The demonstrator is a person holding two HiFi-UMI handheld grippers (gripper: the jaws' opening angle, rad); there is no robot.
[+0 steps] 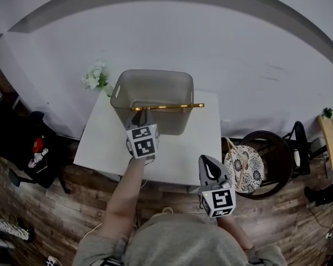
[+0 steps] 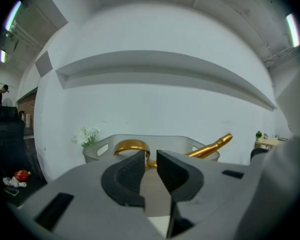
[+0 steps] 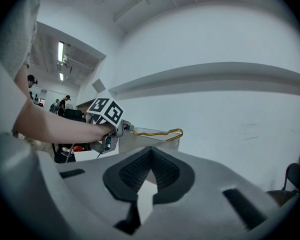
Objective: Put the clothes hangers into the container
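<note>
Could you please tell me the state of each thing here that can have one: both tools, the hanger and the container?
left tool: shut on the gold metal clothes hanger, near its hook.
right tool: shut, empty.
grey translucent plastic container: upright, open-topped, on the white table.
gold metal clothes hanger: level across the container's top, one end past its rim.

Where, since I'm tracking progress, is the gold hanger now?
In the head view, the gold hanger spans the grey container's open top at the white table's back, its left end clamped in the left gripper.
</note>
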